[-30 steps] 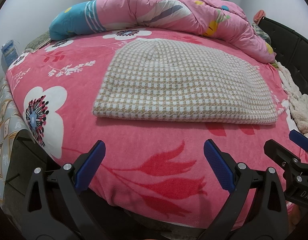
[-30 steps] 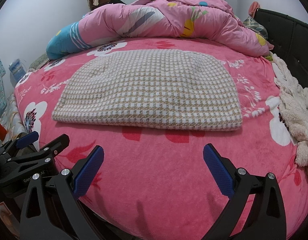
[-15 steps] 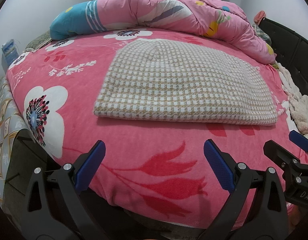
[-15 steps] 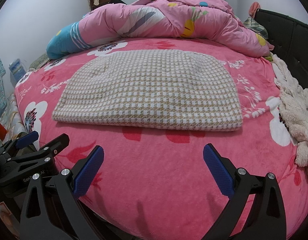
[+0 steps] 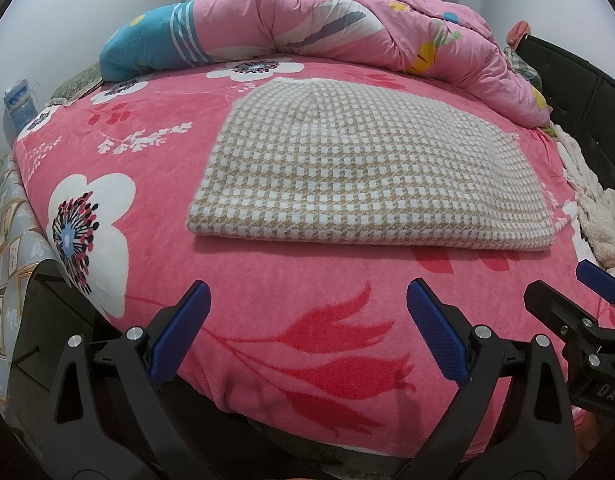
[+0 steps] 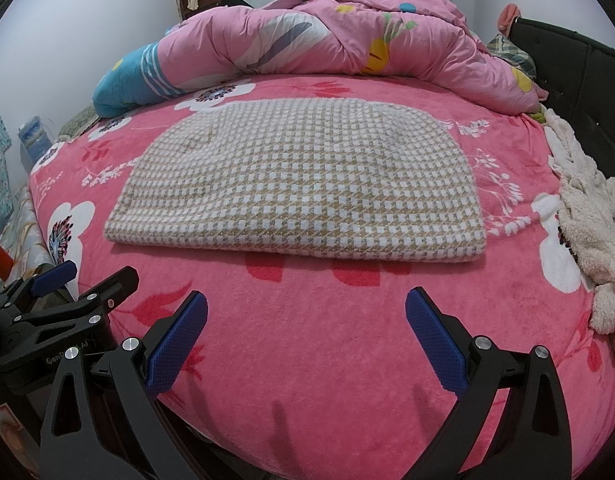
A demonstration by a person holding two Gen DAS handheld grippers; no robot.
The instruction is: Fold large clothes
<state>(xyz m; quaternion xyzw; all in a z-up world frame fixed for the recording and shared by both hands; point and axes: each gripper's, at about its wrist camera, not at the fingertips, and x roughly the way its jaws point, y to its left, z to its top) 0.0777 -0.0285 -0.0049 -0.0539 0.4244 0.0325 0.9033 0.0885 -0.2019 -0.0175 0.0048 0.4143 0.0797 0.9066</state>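
Note:
A beige-and-white checked garment [image 5: 367, 168] [image 6: 299, 188] lies folded flat in a thick rectangle on the pink flowered bedspread [image 5: 307, 296] [image 6: 307, 320]. My left gripper [image 5: 307, 320] hovers open over the bed's near edge, short of the garment's front fold, holding nothing. My right gripper [image 6: 307, 324] is open too, likewise in front of the fold with nothing in it. Each gripper shows in the other's view: the right gripper [image 5: 575, 308] at the right edge, the left gripper [image 6: 79, 284] at the left edge.
A bunched pink quilt [image 5: 347, 28] [image 6: 347, 44] fills the far side of the bed. A cream fleece garment [image 6: 587, 220] lies heaped at the right edge by the black bed frame [image 6: 567, 64]. The bed drops off just below the grippers.
Both views have barely shifted; the garment sits slightly lower in the left wrist view. Both grippers stay open and nothing on the bed has moved.

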